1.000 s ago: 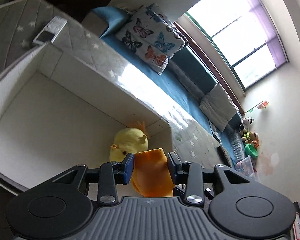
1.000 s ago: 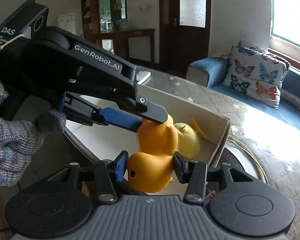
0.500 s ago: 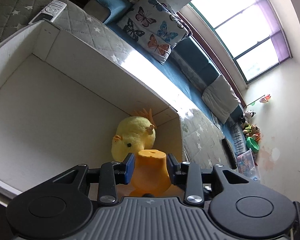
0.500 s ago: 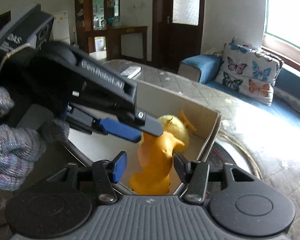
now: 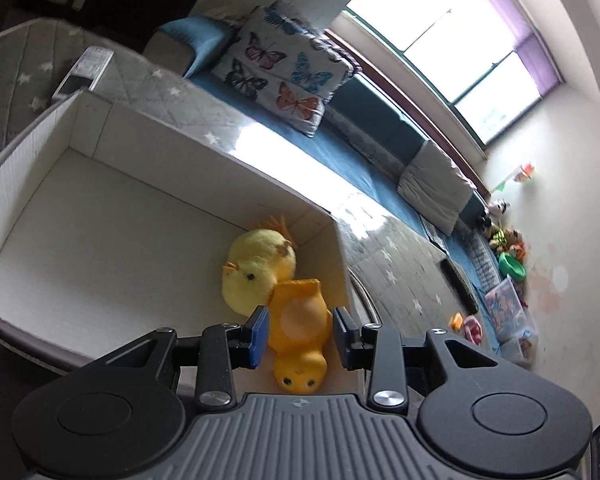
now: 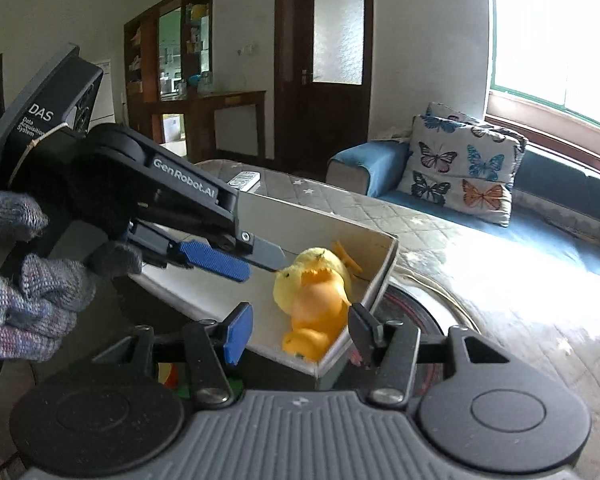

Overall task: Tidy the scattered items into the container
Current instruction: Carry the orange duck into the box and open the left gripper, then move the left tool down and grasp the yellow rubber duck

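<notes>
A: Where do we stand with the orange rubber duck [image 5: 298, 332]?

B: It lies on its back on the floor of the white box [image 5: 100, 216], in the near right corner, touching the yellow plush chick [image 5: 258, 270] just beyond it. Our left tool [image 5: 300, 334] hangs over it with both pads apart and daylight on each side of the duck, so we judge it released, not gripped

A: And the right tool [image 6: 296, 330]?

B: Spread wide and empty, hovering at the near corner of the box; the duck and chick show between its fingers, inside the box wall. In that view the left tool [image 6: 236, 258] reaches in from the left, held in a grey knitted glove [image 6: 28, 280]

A: So which step are we in?

B: The drop of the duck looks done; we are at the point of leaving the box

A: What does the next move call for?

B: Lifting both tools clear of the cardboard rim without nudging the toys, then looking for another loose item. Small toys lie on the floor far to the right [image 5: 466, 324], though too small for us to name. A remote [image 5: 82, 74] also rests on the quilted bed beyond the box
</notes>
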### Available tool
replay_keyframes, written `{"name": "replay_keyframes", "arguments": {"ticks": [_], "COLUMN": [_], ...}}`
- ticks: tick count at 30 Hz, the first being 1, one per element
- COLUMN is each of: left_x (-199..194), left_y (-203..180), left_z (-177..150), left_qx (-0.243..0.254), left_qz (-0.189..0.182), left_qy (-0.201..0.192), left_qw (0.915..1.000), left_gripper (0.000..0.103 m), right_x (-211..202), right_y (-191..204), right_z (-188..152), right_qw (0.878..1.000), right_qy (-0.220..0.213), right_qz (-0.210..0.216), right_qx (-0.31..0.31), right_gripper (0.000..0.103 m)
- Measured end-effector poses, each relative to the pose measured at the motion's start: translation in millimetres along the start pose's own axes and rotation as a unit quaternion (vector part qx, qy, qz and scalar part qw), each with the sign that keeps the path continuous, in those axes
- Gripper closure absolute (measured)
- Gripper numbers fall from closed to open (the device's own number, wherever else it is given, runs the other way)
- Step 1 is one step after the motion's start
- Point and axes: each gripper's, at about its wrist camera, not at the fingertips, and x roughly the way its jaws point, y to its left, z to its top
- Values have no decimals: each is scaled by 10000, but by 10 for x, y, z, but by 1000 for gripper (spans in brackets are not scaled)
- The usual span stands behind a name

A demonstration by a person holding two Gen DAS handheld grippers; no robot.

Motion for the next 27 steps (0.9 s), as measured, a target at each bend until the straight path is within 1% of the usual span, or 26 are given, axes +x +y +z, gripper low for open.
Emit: {"name": "replay_keyframes", "arguments": {"ticks": [4, 10, 18, 27], "left_x": [-107, -204, -189, -72], "left_y": [-92, -193, -235, -271], "left_z": [-147, -390, -705, -954], "left_qx": [208, 442, 552, 564], "left_qz": [-21, -23, 0, -60], "left_qy": [8, 77, 368, 745], "left_qw": [9998, 9990, 9978, 9956], "left_gripper": [66, 66, 66, 66], "right_x": [-216, -447, -631, -723], "right_y": [39, 113, 196, 300], "right_z": [-162, -505, -857, -974], "right_qw": [9999, 9986, 9961, 9953], "right_qy": [36, 275, 473, 497], "right_qz": [-97, -310, -457, -469], "right_qx": [130, 338, 582, 685], "right_gripper": [49, 48, 48, 48]}}
